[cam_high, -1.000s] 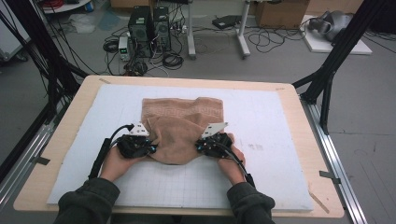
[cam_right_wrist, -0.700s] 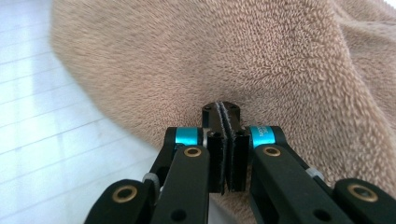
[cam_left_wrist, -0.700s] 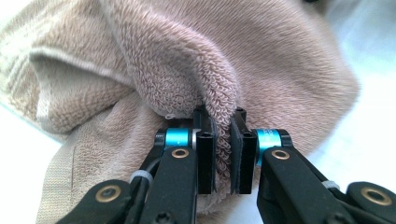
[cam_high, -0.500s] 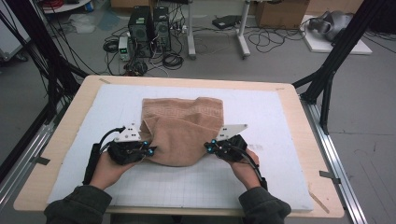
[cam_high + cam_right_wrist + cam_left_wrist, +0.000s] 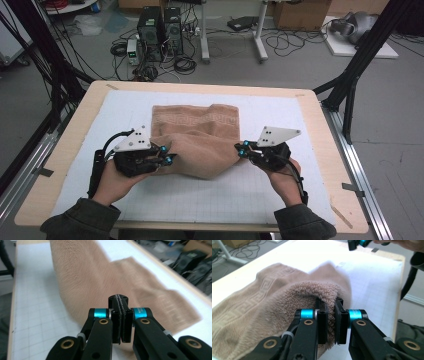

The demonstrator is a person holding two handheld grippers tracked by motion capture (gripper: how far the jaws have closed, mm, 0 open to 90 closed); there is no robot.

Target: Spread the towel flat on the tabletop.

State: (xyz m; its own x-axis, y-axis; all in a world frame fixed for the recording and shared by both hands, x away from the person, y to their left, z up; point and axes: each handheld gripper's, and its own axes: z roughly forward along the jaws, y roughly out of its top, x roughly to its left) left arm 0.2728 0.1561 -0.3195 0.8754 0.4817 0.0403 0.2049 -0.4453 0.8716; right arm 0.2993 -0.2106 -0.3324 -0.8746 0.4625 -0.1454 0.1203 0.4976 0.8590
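A tan towel (image 5: 197, 135) lies on the white gridded mat (image 5: 280, 110), its far part flat and its near part lifted into a sagging fold. My left gripper (image 5: 167, 156) is shut on the towel's near left corner; in the left gripper view the terry edge (image 5: 312, 290) is pinched between the jaws of that gripper (image 5: 329, 303). My right gripper (image 5: 240, 149) is shut on the near right corner. In the right gripper view its jaws (image 5: 118, 298) press together on a thin edge, and the towel (image 5: 82, 277) stretches away behind them.
The wooden table (image 5: 320, 130) carries the mat. Black frame posts (image 5: 357, 65) stand at its left and right sides. Computer towers (image 5: 160, 25) and cables lie on the floor beyond the far edge. The right gripper shows far off (image 5: 357, 243) in the left gripper view.
Both hands have risen and moved apart, left one leftward and right one rightward. The towel's near edge has lifted with them and now hangs stretched between the two grippers.
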